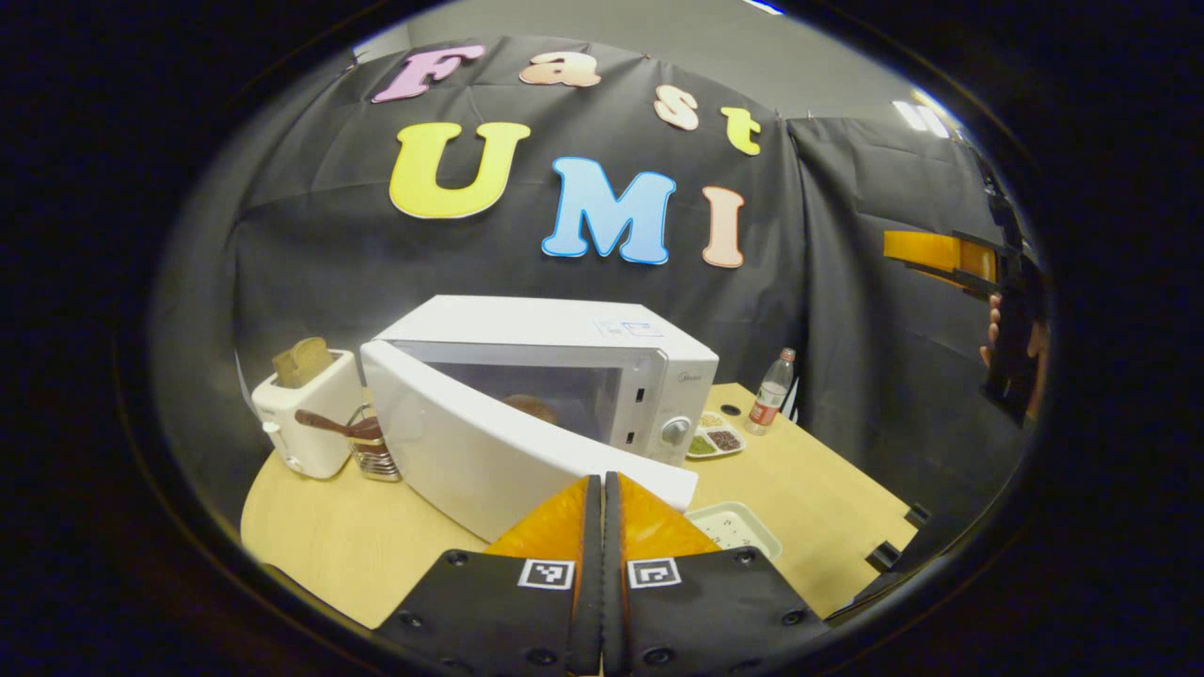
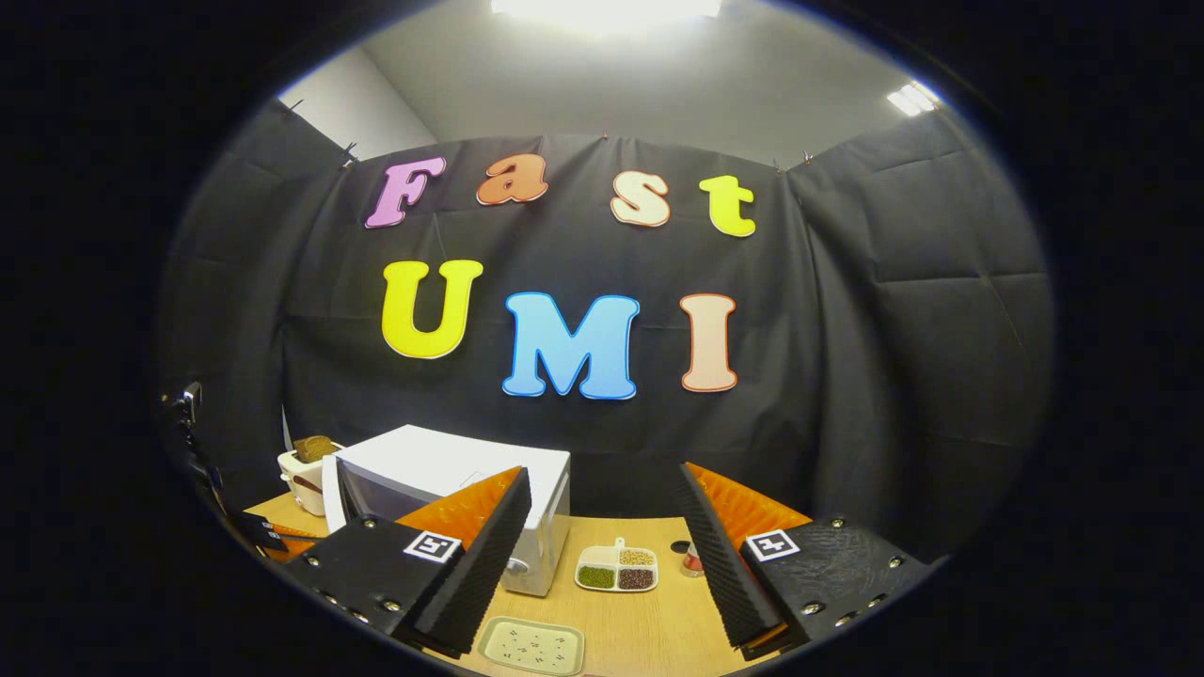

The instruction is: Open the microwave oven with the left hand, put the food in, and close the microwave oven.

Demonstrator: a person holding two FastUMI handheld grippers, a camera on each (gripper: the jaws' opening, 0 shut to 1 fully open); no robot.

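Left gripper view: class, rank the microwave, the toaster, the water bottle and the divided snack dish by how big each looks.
1. Microwave
2. Toaster
3 and 4. Water bottle and divided snack dish look close in size, so I would not rank them; both also sit far from the camera.

Both views are evenly and fairly brightly lit from overhead. In the right gripper view a broad white ceiling light panel point(image 2: 607, 7) at the top edge is blown out, and a smaller ceiling lamp point(image 2: 909, 98) glares far right. The pale wooden worktop point(image 2: 649, 630) carries only soft, faint shadows. In the left gripper view the glossy white microwave oven door point(image 1: 489, 451) shows a mild sheen. Fisheye distortion bows the black cloth wall point(image 2: 884, 357) strongly toward the edges, where the picture darkens and softens. The centre is sharp; the near gripper parts look slightly blurred.
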